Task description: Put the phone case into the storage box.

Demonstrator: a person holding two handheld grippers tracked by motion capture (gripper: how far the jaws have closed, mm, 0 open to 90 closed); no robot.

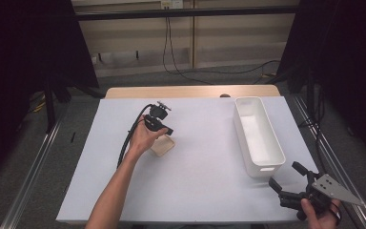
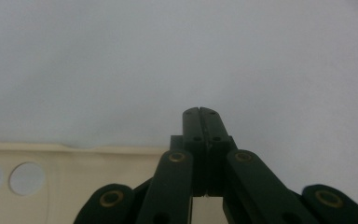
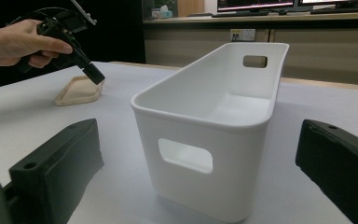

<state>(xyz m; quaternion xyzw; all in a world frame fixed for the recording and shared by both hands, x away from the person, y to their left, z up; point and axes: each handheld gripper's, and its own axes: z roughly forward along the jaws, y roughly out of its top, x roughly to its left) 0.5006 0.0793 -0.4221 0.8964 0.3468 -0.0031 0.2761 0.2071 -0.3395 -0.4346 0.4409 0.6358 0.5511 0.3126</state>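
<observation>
Left gripper (image 1: 167,130) has its jaws pressed flat together, tips down at the rim of a small cream dish (image 1: 162,145) near the middle of the table (image 1: 205,181). In the left gripper view the jaws look closed with no gap and the dish (image 2: 74,182) rim sits just behind them, so I can't tell if they pinch the rim or only touch it. The dish lies flat on the grey surface, well apart from the white bin (image 1: 258,136) at the right side, and shows round holes in one wall. Right gripper (image 1: 288,183) is spread wide and holds nothing, hovering low off the near end of the bin, with the bin's handle cutout straight ahead in the right gripper view. Risks from here, my read: if the jaws hold only a thin lip, the dish can tilt and slip out on lift, or just slide on the smooth table if it gets pushed rather than gripped. The carry to the bin is long, so a weak pinch could drop it short. The wide-open right gripper sits close enough to nudge the bin.
</observation>
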